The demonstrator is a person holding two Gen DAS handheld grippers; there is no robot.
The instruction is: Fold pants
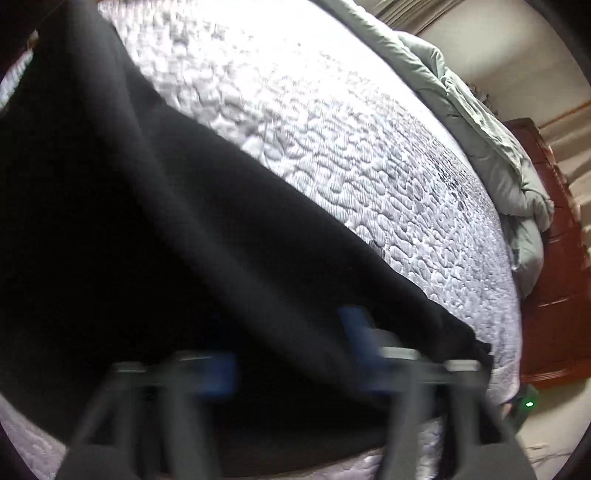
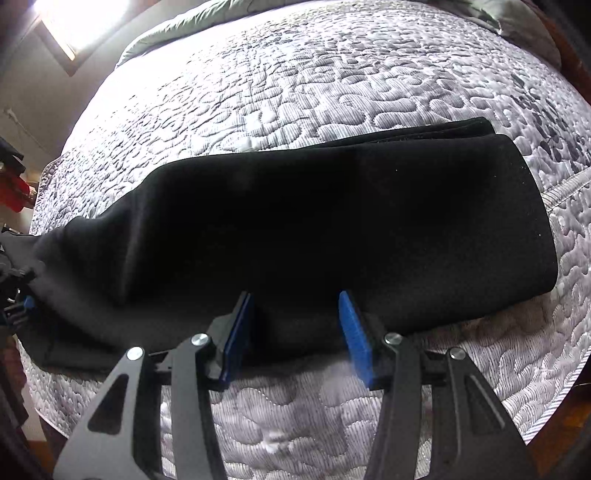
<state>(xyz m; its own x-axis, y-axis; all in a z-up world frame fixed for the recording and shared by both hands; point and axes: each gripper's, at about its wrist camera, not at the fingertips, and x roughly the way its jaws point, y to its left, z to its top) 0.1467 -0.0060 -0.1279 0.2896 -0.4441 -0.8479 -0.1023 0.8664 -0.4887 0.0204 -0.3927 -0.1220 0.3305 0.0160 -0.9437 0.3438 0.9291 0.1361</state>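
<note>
Black pants (image 2: pixel 332 221) lie folded lengthwise across the quilted mattress (image 2: pixel 295 74), with the wide end at the right and the narrow end at the left. My right gripper (image 2: pixel 295 310) points down at their near edge, open, with its blue pads (image 2: pixel 354 332) straddling the cloth and not pressing it. My left gripper (image 2: pixel 18 291) is at the narrow left end. In the left wrist view the pants (image 1: pixel 166 240) fill the left half in raised folds. There the left gripper (image 1: pixel 286 349) is blurred, its blue pads standing apart with black cloth between them.
A grey-green duvet (image 1: pixel 480 110) is bunched along the far side of the mattress (image 1: pixel 332 129). Red-brown wooden furniture (image 1: pixel 554 277) stands past the bed's corner, and a small device with a green light (image 1: pixel 529 403) is on the floor. A bright window (image 2: pixel 81 22) is at the upper left.
</note>
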